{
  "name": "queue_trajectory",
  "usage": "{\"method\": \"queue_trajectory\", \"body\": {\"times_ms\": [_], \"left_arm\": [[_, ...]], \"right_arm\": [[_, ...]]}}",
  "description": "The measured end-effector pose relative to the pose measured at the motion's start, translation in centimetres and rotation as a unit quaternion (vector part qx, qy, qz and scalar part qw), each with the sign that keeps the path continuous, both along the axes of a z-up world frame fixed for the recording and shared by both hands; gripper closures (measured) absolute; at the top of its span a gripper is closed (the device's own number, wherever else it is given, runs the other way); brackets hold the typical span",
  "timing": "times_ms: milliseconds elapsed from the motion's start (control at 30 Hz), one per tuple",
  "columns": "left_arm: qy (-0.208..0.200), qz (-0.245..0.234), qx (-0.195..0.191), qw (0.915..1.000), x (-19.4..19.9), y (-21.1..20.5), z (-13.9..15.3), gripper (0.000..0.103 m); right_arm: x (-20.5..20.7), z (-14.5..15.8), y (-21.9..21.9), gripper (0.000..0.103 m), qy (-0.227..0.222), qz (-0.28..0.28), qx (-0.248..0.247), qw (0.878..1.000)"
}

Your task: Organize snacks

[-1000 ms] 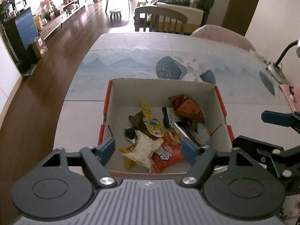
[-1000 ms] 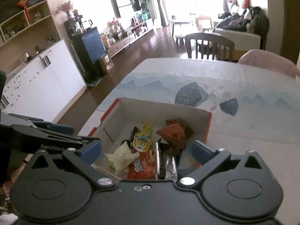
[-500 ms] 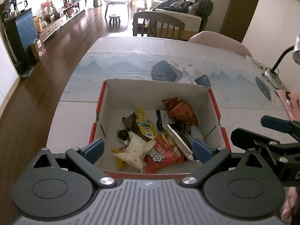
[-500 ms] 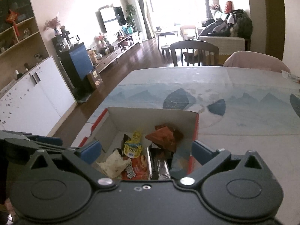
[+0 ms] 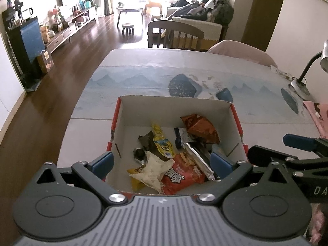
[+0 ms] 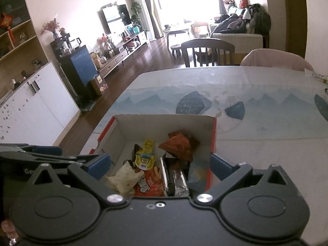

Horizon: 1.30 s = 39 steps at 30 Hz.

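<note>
Dining table point(image 5: 143, 78) in a bright living room, glass-topped with a blue mountain-print mat under it, and a red-edged cardboard box point(image 5: 236, 114) sitting at the near end. All the snacks are already lying in that box.

What's changed: over the last second both grippers have pulled up and back. The box looks smaller and farther off in both wrist views than it did a moment ago, and the left gripper point(image 5: 162, 162) has spread its fingers wider too. It's empty now, jaws wide apart, hovering above the near wall of the box. The right gripper point(image 6: 160, 164) is the same deal: spread wide, holding nothing, hanging over the near right part of the box. My read is that the sorting is basically done, or they're backing off to look for more.

Going outward: nearest in the box is a crumpled white wrapper point(image 5: 153, 169) lying on an orange-red packet point(image 5: 180, 176), with a silver foil bar point(image 5: 199, 161) to the right. Behind those is a yellow cartoon pouch point(image 5: 162, 143), then a brown-orange chip bag point(image 5: 199, 128) toward the far right corner.

I can't see any loose snacks on the table. A desk lamp point(image 5: 303, 78) stands at the far right edge, well apart from the box, with a pink thing point(image 5: 316, 112) near it. Chairs point(image 5: 176, 33) sit past the far end. Nothing blocks the box.
</note>
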<state>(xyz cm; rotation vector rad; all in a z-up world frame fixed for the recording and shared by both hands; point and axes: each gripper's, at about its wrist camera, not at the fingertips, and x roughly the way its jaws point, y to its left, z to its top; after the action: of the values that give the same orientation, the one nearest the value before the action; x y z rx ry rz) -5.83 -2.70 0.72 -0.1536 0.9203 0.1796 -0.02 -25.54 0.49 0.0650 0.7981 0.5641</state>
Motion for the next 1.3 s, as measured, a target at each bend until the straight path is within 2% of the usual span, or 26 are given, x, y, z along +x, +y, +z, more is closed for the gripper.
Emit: {"method": "queue_trajectory", "body": {"times_ms": [367,1300], "left_arm": [[0.012,0.007,-0.002,0.9999,-0.1,0.4,-0.2,0.002],[0.022,-0.004,-0.002,0.9997,-0.8,-0.6,-0.9,0.002]], "right_arm": [[-0.3,0.1,0.2,0.0,-0.008,0.002,-0.003,1.0],[-0.6,-0.5,-0.6,0.0,0.007,-0.017,-0.01,1.0]]}}
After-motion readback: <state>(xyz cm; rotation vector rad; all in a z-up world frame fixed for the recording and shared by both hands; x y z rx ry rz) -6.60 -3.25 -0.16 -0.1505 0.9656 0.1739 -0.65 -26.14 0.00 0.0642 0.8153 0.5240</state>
